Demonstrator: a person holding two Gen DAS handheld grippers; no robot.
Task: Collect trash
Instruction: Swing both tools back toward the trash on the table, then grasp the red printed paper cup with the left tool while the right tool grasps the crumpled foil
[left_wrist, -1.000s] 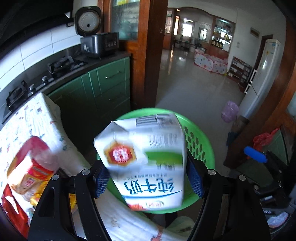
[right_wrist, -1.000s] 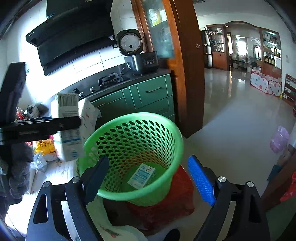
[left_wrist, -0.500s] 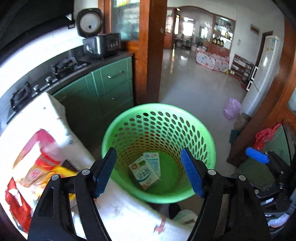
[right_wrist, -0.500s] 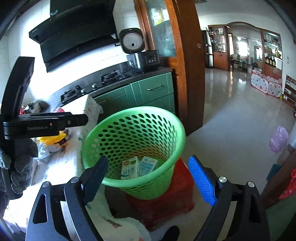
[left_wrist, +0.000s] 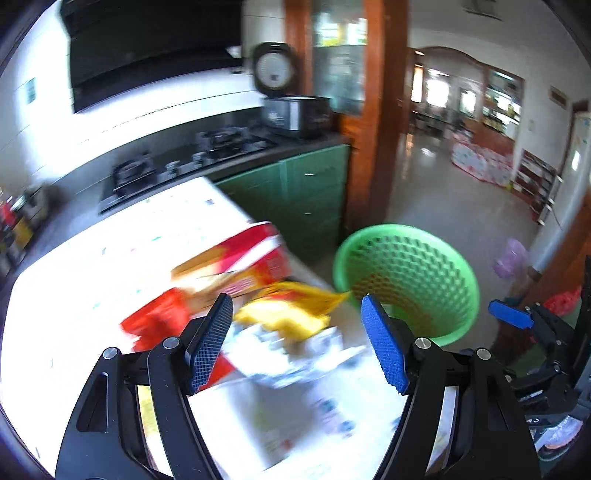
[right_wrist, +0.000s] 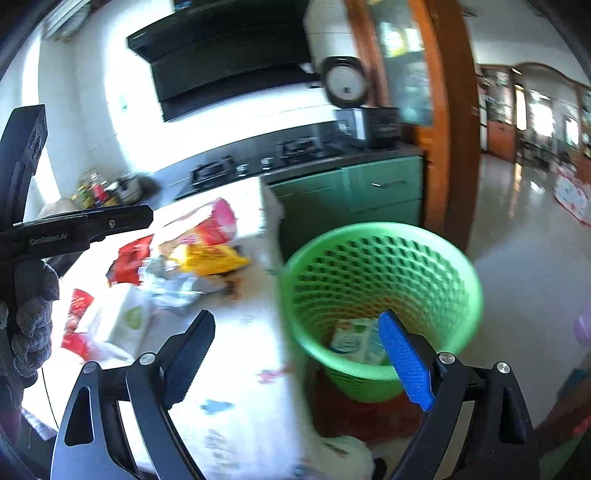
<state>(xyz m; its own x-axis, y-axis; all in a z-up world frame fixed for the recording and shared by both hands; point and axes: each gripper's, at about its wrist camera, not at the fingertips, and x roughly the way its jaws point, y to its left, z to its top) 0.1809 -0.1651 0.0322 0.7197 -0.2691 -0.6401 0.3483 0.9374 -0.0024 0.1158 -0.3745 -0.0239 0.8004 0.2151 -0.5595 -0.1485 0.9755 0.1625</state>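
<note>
So the worktop (left_wrist: 92, 280) has a white patterned cloth on it, and the trash is bunched up near its far corner: a big red and white bag (left_wrist: 236, 254), a yellow wrapper (left_wrist: 291, 306), a small red packet (right_wrist: 131, 258) and some crumpled white stuff (left_wrist: 288, 350), all pretty blurry. The green basket (right_wrist: 384, 236) sits on a red stool (right_wrist: 365, 413) right beside the worktop edge, with two cartons (right_wrist: 354, 341) lying at the bottom, print too smeared to read. Behind it all are green cabinets (left_wrist: 314, 192), a gas hob (left_wrist: 192, 162) and a rice cooker (right_wrist: 365, 122). The left hand-held gripper (left_wrist: 295, 347) hangs over the pile with its jaws spread and empty; its side reads "GenRobot.AI" in the right wrist view, with a grey gloved hand (right_wrist: 29, 325) holding it. The right hand-held gripper (right_wrist: 295, 358) is spread wide too, nothing in it, straddling the worktop edge and basket rim.
</note>
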